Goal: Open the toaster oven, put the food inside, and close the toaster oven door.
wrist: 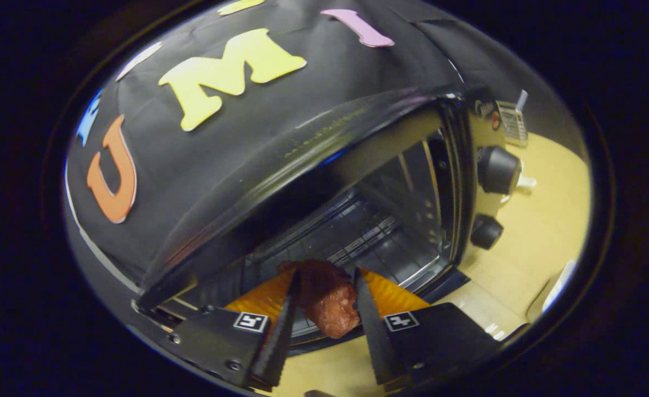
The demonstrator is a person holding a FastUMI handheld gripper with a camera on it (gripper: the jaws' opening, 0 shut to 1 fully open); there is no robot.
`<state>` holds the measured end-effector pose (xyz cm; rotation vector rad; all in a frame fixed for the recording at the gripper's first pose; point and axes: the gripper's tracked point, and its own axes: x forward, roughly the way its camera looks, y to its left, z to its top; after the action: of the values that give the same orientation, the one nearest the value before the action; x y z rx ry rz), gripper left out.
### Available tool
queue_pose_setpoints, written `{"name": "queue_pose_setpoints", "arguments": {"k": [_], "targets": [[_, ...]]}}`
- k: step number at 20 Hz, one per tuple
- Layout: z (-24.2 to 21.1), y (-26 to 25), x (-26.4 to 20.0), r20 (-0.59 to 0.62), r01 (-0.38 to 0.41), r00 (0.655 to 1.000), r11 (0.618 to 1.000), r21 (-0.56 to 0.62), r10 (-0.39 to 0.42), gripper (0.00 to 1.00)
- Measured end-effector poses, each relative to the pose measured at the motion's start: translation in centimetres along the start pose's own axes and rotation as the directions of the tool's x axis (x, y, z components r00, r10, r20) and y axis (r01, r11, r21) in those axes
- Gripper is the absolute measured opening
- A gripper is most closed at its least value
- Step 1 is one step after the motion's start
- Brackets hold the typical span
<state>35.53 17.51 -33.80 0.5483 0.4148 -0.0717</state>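
Clamped between both fingers of the hand-held gripper (324, 295), a reddish-brown chunk of meat (328, 302) is held at the open mouth of the black toaster oven (324, 182). Open cavity space is seen beyond; two black knobs (498, 170) sit rightward.

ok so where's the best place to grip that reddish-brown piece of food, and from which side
Across its middle, from the near end, as the gripper has it now. The reddish-brown, lumpy sausage-like piece of food is elongated and lies along the fingers, so its narrow width fits between them, one finger on each long flank. It points into the open black toaster oven, probably handy for sliding it onto the wire rack.
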Motion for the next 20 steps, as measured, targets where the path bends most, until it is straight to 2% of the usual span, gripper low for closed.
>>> {"name": "queue_pose_setpoints", "arguments": {"k": [2, 3, 5, 6, 13, 20], "targets": [[0.3, 0.2, -1.1, 0.017, -0.015, 1.0, 0.997, -0.081, 0.016, 0.79], [0.0, 0.1, -1.6, 0.014, -0.023, 1.0, 0.993, -0.115, 0.025, 0.79], [-0.8, -0.2, -2.8, -0.011, -0.037, 0.999, 0.985, -0.171, 0.035, 0.91], [-1.3, -0.3, -3.6, -0.025, -0.042, 0.999, 0.98, -0.195, 0.038, 0.93], [-4.1, -1.1, -11.6, -0.088, -0.089, 0.994, 0.911, -0.402, 0.059, 0.93], [-9.7, -4.2, -20.0, -0.196, -0.145, 0.979, 0.858, -0.492, 0.053, 0.94]]}}
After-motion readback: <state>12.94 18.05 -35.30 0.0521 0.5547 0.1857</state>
